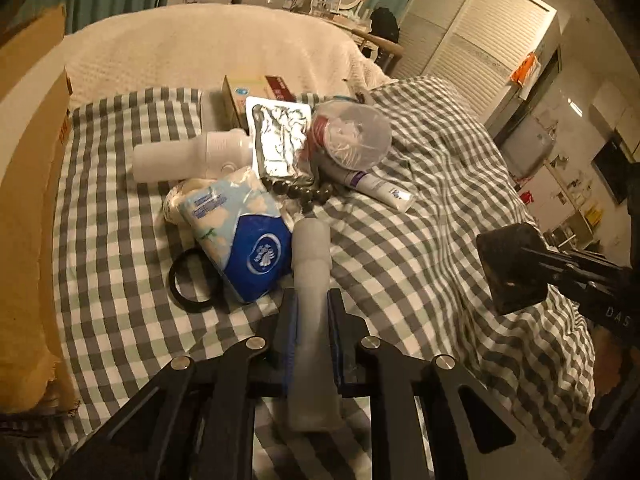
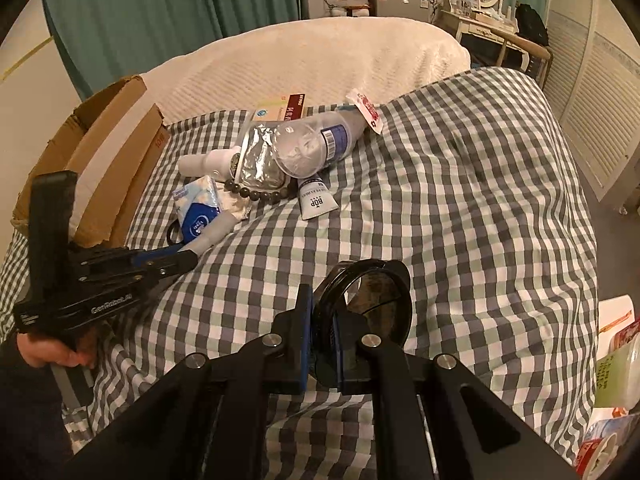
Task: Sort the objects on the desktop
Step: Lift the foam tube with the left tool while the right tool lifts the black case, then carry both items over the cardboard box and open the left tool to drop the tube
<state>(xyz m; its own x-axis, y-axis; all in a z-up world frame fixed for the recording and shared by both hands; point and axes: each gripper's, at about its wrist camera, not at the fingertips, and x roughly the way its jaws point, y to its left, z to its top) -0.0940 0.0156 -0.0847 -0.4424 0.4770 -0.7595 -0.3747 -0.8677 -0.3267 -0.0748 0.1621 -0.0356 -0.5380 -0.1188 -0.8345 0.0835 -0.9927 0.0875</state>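
A soft checked quilt (image 2: 460,200) covers the bed, with a torn cardboard box (image 2: 104,148) at its left edge. Mid-quilt lies a heap: clear plastic bottle (image 2: 316,140), crinkled foil pouch (image 1: 280,136), blue tissue pack (image 1: 248,236), bead bracelet (image 1: 304,191). The left gripper (image 1: 311,316) is clamped on a frosted cylindrical tube (image 1: 311,264) beside the tissues. The right gripper (image 2: 323,320) pinches a round black lid (image 2: 372,300) above the quilt.

Black left gripper (image 2: 188,258) with blue pads, silver rivets, white "GenRobot" lettering; dark sleeve (image 2: 24,408).
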